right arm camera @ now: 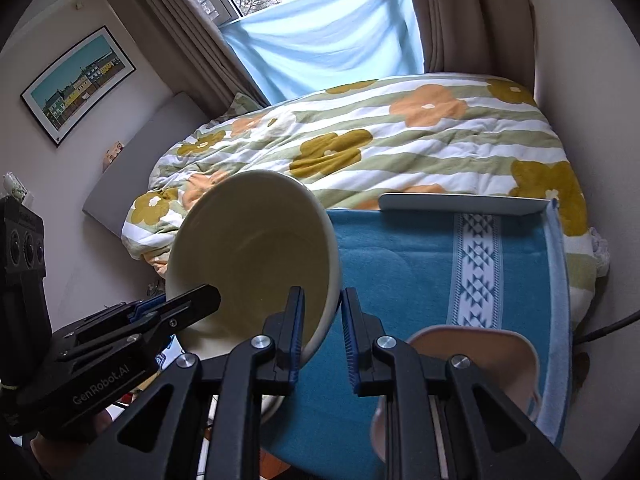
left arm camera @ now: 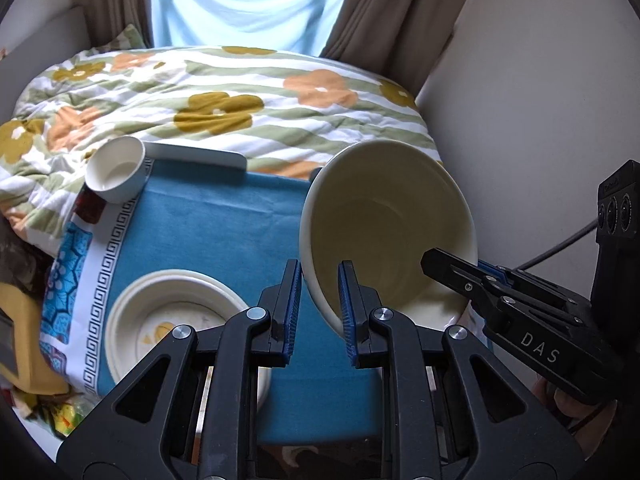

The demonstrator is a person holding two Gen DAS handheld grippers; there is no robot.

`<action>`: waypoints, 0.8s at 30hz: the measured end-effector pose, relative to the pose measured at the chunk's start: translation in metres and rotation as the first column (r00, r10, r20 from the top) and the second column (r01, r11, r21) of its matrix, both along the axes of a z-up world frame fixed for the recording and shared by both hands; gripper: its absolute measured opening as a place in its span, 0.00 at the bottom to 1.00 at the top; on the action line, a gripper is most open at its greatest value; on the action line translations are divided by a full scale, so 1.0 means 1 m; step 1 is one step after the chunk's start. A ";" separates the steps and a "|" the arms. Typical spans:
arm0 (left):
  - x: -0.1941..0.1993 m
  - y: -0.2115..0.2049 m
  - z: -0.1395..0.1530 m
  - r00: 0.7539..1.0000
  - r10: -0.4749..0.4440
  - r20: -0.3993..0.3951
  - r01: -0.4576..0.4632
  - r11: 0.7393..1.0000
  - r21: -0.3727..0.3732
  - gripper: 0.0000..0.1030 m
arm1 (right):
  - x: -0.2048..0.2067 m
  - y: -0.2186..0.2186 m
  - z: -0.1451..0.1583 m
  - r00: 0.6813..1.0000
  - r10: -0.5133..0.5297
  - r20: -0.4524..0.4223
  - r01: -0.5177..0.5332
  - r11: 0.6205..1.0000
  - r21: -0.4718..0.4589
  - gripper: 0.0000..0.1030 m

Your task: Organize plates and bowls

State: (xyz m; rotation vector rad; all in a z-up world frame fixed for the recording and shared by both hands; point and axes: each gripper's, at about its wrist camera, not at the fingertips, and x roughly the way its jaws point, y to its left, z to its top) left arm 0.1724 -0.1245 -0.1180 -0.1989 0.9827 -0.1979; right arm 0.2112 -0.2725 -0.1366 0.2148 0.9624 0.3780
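Fingers of the left gripper [left arm camera: 319,312]: closed on the near rim of a large cream bowl [left arm camera: 384,232], one blue pad inside the wall, one outside. Fingers of the right gripper [right arm camera: 322,336]: closed likewise on the opposite side of the same bowl's rim, wall pinched between the pads. Bowl: held by both grippers, tilted with its mouth toward the cameras, raised clear above a blue cloth [left arm camera: 224,220]. Interior: plain and empty. Below and left of the left gripper: a white plate [left arm camera: 132,320] with yellow markings in its well, lying flat on the cloth. Far left corner of the cloth: a small white bowl [left arm camera: 116,174], tipped on its side, touching a flat white tray [left arm camera: 200,156] along the cloth's far edge. Beneath the right gripper, in the right wrist view: a pinkish dish [right arm camera: 476,344], partly hidden. Beyond the cloth: a bed with a flowered, striped quilt [left arm camera: 224,92]. Behind it: brown curtains [left arm camera: 384,12] and a pale blue sheet [left arm camera: 248,0] across the window.
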 end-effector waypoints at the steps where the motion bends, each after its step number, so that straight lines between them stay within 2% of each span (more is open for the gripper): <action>1: -0.004 -0.011 -0.002 1.000 -0.015 -0.008 0.015 1.000 -0.004 0.16 | -0.006 -0.010 0.001 1.000 -0.011 -0.002 0.011 1.000 -0.005 0.17; 7: -0.013 -0.071 -0.022 0.988 -0.132 -0.080 0.132 0.991 -0.011 0.16 | -0.037 -0.066 -0.008 0.994 -0.098 -0.038 0.097 0.995 -0.032 0.17; 12: -0.013 -0.111 -0.057 0.956 -0.232 -0.177 0.239 0.971 0.021 0.16 | -0.053 -0.097 -0.033 0.978 -0.180 -0.109 0.174 0.983 -0.062 0.17; 17: -0.008 -0.138 -0.091 0.920 -0.289 -0.265 0.317 0.946 0.067 0.16 | -0.055 -0.114 -0.063 0.959 -0.225 -0.170 0.213 0.973 -0.088 0.17; 24: 0.007 -0.154 -0.120 0.883 -0.334 -0.330 0.390 0.913 0.120 0.16 | -0.050 -0.119 -0.094 0.943 -0.243 -0.228 0.219 0.967 -0.128 0.17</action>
